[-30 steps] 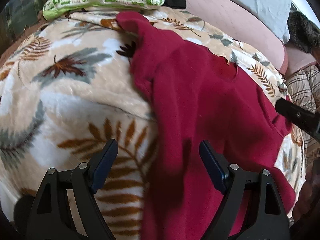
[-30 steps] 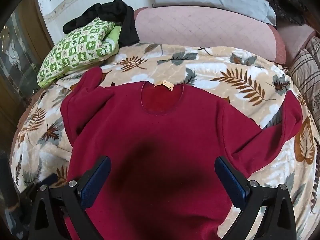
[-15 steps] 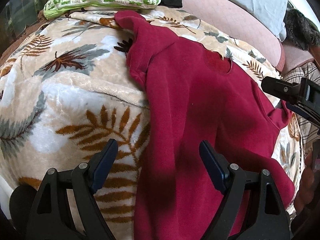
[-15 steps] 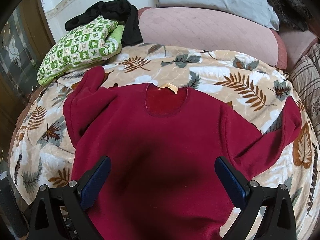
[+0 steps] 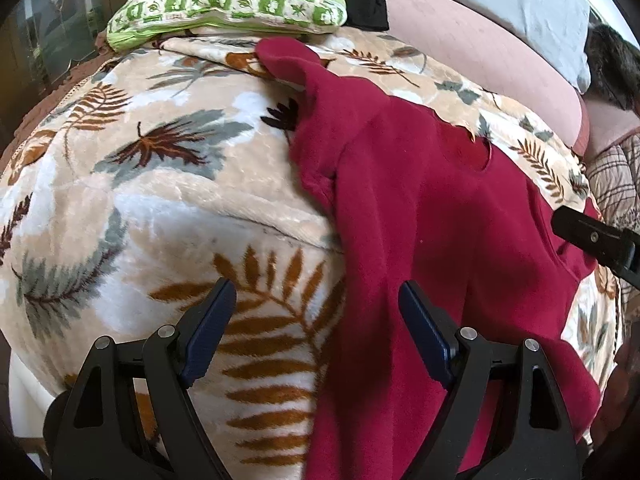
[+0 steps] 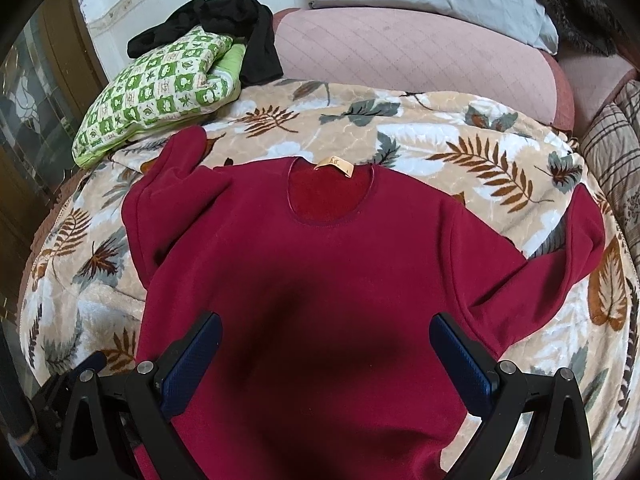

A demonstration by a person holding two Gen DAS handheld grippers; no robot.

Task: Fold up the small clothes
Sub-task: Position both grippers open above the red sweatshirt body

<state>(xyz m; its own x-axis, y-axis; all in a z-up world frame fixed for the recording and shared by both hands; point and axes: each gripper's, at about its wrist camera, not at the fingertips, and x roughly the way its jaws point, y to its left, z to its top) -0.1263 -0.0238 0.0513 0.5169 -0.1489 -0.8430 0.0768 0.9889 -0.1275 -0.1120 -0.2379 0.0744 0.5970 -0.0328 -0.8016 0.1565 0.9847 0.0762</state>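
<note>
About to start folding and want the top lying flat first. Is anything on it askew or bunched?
Yes. The red top lies face up, but its sleeves are uneven: the one near the green pillow is bent upward and doubled, the other kinks at the blanket's edge. The body looks flat.

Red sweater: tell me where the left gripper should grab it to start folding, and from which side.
Grip the red sweater at its left sleeve cuff, coming from the left over the leaf blanket. That sleeve lies angled outward, its end free on the blanket, so the open left gripper could probably pinch it and carry it inward.
</note>
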